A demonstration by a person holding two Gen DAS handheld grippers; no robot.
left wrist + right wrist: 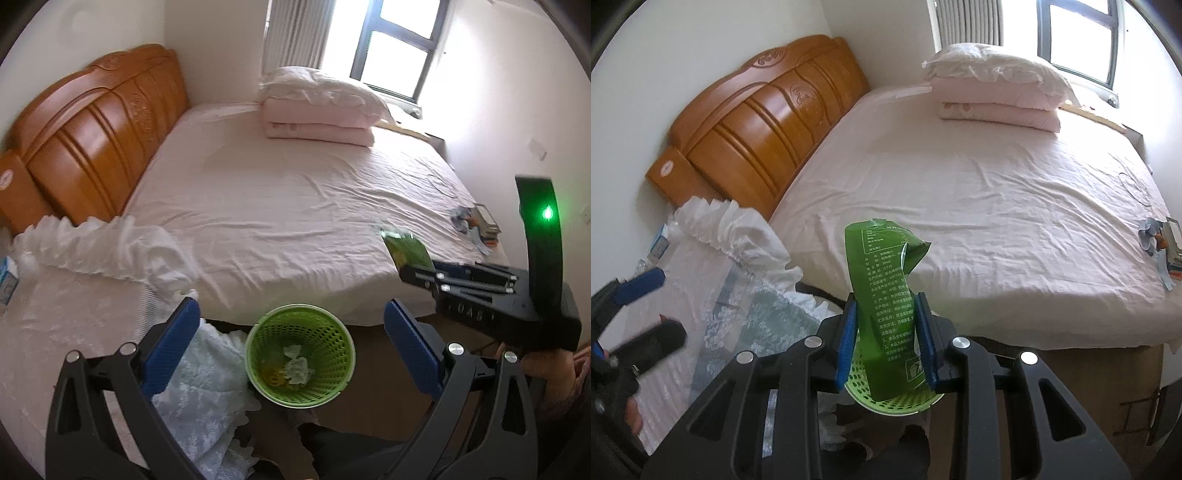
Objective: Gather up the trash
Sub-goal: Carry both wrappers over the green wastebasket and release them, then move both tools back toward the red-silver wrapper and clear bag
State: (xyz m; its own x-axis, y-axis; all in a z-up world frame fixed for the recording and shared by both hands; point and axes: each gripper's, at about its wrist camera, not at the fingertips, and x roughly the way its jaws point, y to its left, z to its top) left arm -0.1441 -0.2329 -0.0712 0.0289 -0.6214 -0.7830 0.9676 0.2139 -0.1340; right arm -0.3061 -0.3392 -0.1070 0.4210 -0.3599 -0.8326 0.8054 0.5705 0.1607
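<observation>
1. One green bin (300,354) stands on the floor at the near edge of the bed (295,206). It holds two crumpled pale wads (297,363) and one yellowish scrap (272,374).
2. One green pouch (886,306) is the only piece of trash in a grip. One small pile of scraps (476,225) lies on the bed at the far right corner, well apart from the bin.
3. One folded quilt (317,125) with one pillow (325,86) on top sits at 12 o'clock on the bed, near the window (399,44). One wooden headboard (96,133) stands at 10 o'clock.
4. Two hand-held grippers are in view. The left hand-held gripper (291,339) has its blue pads (173,336) wide apart with nothing between them. It tilts steeply down, and the bin shows in the gap between its fingers, below them and not touched.
5. The right hand-held gripper (886,339) is clamped on the pouch, with its pads (846,343) pressing both sides of the lower half. The pouch stands upright, its bent top at 12 o'clock, its bottom edge over the bin's rim (897,406).
6. In the left wrist view the right hand-held gripper comes in from 3 o'clock, pointing towards 9 o'clock, with the pouch at its tip over the edge of the bed. A hand (546,369) grips its handle at 4 o'clock.
</observation>
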